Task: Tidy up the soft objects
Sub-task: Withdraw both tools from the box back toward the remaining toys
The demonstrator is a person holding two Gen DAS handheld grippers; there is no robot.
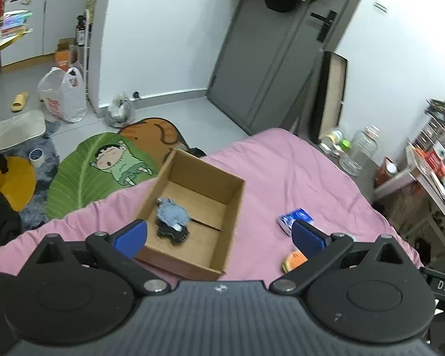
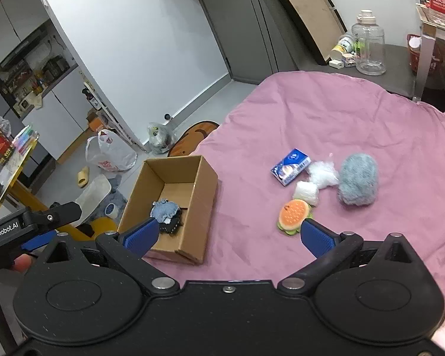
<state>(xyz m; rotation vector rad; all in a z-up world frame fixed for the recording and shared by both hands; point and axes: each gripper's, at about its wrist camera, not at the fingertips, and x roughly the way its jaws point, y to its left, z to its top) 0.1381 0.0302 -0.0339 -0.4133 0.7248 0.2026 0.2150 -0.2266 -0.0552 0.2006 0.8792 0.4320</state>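
Both claws spread wide, empty: left gripper (image 1: 219, 237), right gripper (image 2: 228, 237). Cardboard box (image 2: 204, 204) on pink bedspread (image 2: 341, 112) holds denim-and-black cloth bundle (image 2: 166, 215). Burger plush (image 2: 293, 215), tissue pack (image 2: 290, 166), grey fluffy pouch (image 2: 357, 179) lie outside, right of box.

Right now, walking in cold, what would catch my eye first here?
Probably the pink bedspread filling the scene, with an open cardboard box near its left edge holding a denim-and-black soft item. To the right lies a cluster: burger plush, fluffy grey-blue piece, blue tissue pack. Both grippers hover with open, empty jaws.
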